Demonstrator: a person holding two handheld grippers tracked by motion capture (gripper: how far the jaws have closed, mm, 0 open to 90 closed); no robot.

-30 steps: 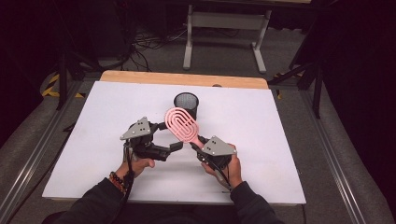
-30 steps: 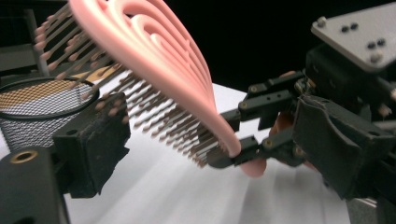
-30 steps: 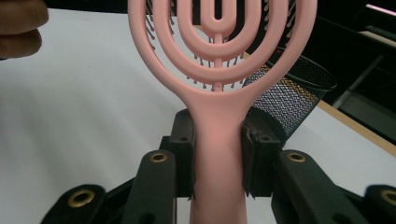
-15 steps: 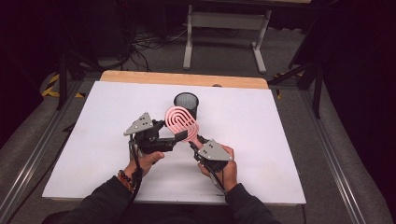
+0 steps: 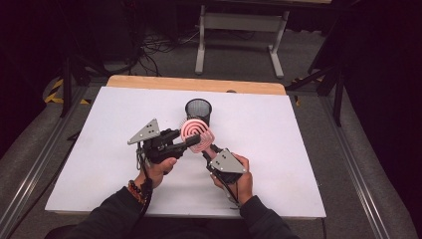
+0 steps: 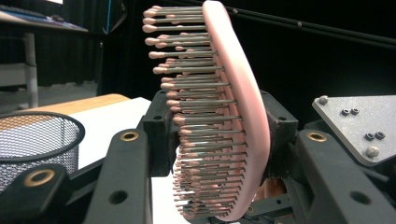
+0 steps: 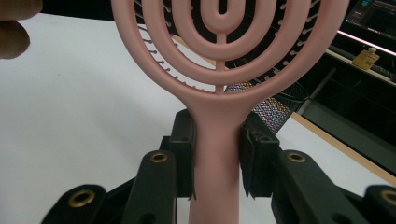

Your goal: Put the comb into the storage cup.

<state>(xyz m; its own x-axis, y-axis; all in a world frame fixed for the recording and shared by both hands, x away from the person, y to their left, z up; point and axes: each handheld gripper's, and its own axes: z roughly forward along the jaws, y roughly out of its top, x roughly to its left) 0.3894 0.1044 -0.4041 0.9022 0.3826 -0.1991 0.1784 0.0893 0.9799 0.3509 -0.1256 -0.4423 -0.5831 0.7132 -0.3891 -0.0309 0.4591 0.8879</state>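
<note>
Hairbrush (image 5: 197,133) in pink is what I am working with, held up off the white table (image 5: 298,164) near its middle, with the black mesh cup (image 5: 198,111) just beyond it at about twelve o'clock. My right gripper (image 5: 211,151) is clenched on the handle; the right gripper view shows both pads pressed flat against the pink stem (image 7: 217,154). My left gripper (image 5: 191,142) comes in from nine o'clock and closes around the head: in the left gripper view the bristles (image 6: 196,112) face one jaw and the smooth back (image 6: 243,107) sits against the other, so I judge it is gripping the head, though the actual contact is partly hidden.

I judge this to be a handover or a two-handed reorienting of the brush before it goes into the cup. Next I need one gripper to let go cleanly while the other keeps it steady, then tip the handle down toward the cup's mouth at twelve o'clock.
</note>
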